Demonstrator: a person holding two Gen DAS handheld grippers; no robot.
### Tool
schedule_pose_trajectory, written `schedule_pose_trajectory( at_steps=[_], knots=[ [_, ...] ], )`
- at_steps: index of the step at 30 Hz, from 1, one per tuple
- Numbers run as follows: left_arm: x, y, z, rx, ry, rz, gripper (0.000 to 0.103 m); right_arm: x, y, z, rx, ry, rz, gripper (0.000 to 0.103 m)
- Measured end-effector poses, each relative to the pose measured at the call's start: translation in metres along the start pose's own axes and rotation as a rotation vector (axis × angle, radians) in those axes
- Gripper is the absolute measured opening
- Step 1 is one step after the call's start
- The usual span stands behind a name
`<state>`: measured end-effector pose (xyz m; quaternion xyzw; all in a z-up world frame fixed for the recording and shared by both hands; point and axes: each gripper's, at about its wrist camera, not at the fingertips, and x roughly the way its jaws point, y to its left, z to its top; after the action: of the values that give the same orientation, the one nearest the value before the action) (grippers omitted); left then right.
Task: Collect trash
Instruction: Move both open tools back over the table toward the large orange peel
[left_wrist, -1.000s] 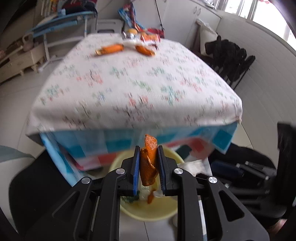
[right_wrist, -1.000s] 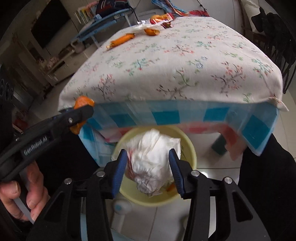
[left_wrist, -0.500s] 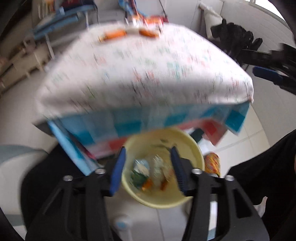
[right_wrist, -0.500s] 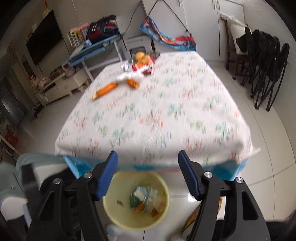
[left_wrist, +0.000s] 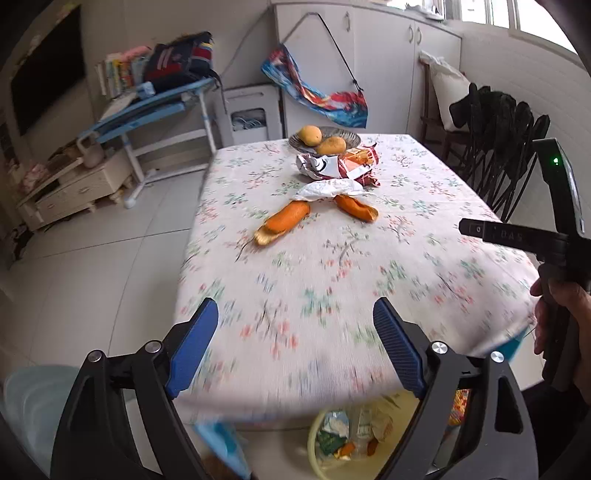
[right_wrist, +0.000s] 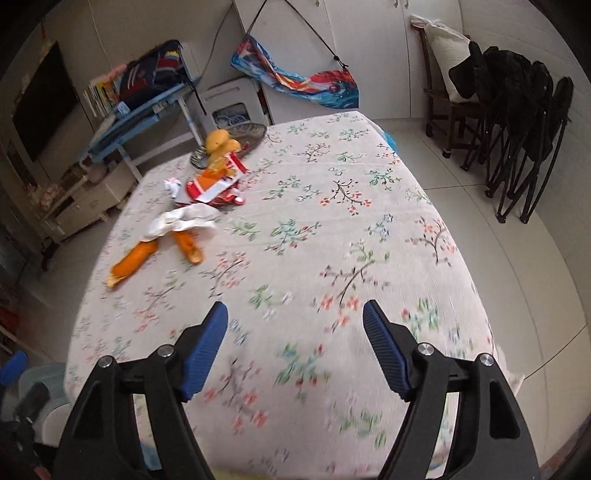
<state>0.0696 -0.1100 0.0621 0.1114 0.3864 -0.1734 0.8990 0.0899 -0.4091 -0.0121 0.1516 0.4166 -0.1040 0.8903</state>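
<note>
Two orange peels (left_wrist: 282, 222) (left_wrist: 356, 206), a crumpled white tissue (left_wrist: 328, 188) and a red snack wrapper (left_wrist: 356, 164) lie at the far side of the floral table (left_wrist: 332, 280). They also show in the right wrist view: peel (right_wrist: 135, 260), tissue (right_wrist: 183, 219), wrapper (right_wrist: 216, 188). A yellow bin (left_wrist: 343, 439) with trash stands on the floor under the near table edge. My left gripper (left_wrist: 295, 332) is open and empty above the near edge. My right gripper (right_wrist: 295, 332) is open and empty over the table.
A dish with two mangoes (left_wrist: 325, 140) stands behind the trash. Black folding chairs (right_wrist: 524, 122) stand right of the table. A blue desk (left_wrist: 147, 107) and low cabinet (left_wrist: 70, 188) are at the left. The right hand-held gripper's body (left_wrist: 554, 229) shows at the right.
The left gripper let go of an orange peel and the right let go of a white tissue wad over the bin. Both opened and rose to face the table top.
</note>
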Motion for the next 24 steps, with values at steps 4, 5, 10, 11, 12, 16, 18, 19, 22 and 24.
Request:
schedule_pose_trajectory(
  at_steps=[4,5,10,11,12,16,18,19,22,24],
  knots=[
    [0.057,0.009,0.030,-0.004,0.013,0.014,0.083,0.031,0.002,0.022,-0.017,0.027,-0.033,0.073],
    [0.069,0.012,0.037,-0.017,0.016,0.006,0.083,0.040,0.005,0.028,-0.032,0.027,-0.045,0.073],
    [0.139,0.028,0.068,-0.035,0.036,-0.033,0.083,0.076,0.016,0.046,-0.080,0.040,-0.056,0.083],
    [0.148,0.029,0.070,-0.041,0.042,-0.040,0.083,0.080,0.021,0.047,-0.101,0.031,-0.066,0.088],
    [0.159,0.030,0.073,-0.047,0.053,-0.048,0.083,0.081,0.025,0.048,-0.110,0.037,-0.075,0.090],
    [0.191,0.031,0.079,-0.058,0.112,-0.037,0.087,0.089,0.030,0.055,-0.115,0.040,-0.092,0.094],
    [0.193,0.031,0.082,-0.071,0.100,-0.018,0.092,0.090,0.035,0.053,-0.138,0.050,-0.126,0.095],
    [0.195,0.031,0.083,-0.075,0.114,-0.012,0.093,0.089,0.036,0.052,-0.142,0.049,-0.140,0.095],
    [0.202,0.028,0.083,-0.052,0.150,0.007,0.096,0.090,0.035,0.053,-0.132,0.051,-0.143,0.096],
    [0.203,0.027,0.083,-0.060,0.147,0.016,0.096,0.091,0.034,0.055,-0.132,0.052,-0.139,0.096]
  ],
)
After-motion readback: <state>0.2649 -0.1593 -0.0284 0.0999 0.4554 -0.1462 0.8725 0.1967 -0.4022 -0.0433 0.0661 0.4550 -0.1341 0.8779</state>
